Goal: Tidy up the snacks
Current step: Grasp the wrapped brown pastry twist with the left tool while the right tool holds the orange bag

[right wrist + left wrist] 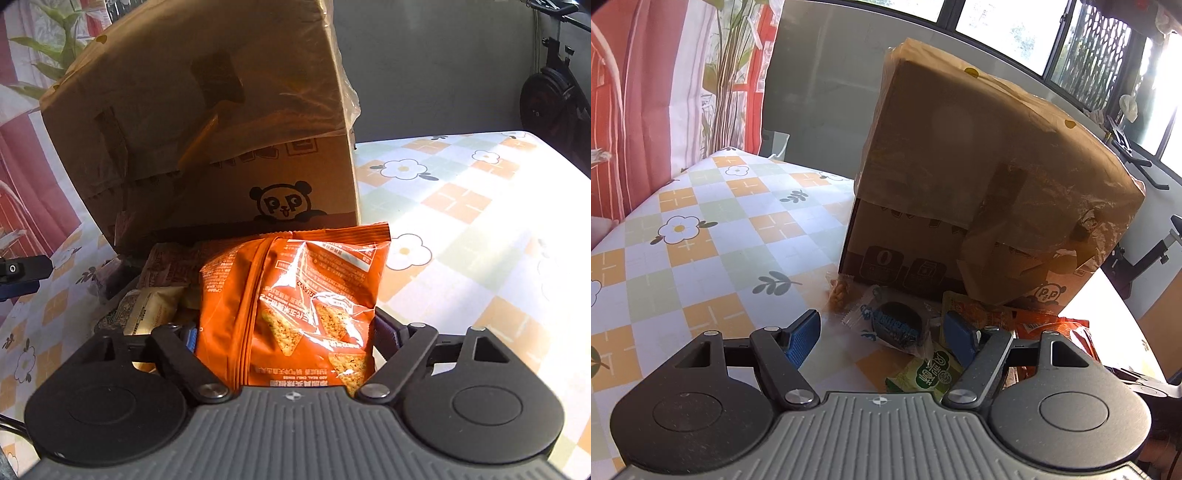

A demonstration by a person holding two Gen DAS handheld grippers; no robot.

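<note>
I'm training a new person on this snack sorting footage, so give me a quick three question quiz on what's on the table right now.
1. True or false: the left gripper is clamped on the cardboard box.
2. Which snack sits between the right gripper's fingers? A) orange chip bag B) green packet C) peanut packet
3. Fill in: the animal printed on the box is a ____.

Key:
1. False; it is open over a wrapped chocolate snack.
2. A, the orange chip bag.
3. Panda.

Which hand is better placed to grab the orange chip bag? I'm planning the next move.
Right. The orange chip bag already sits between the right gripper jaws; the left gripper hovers over other snacks.
</note>
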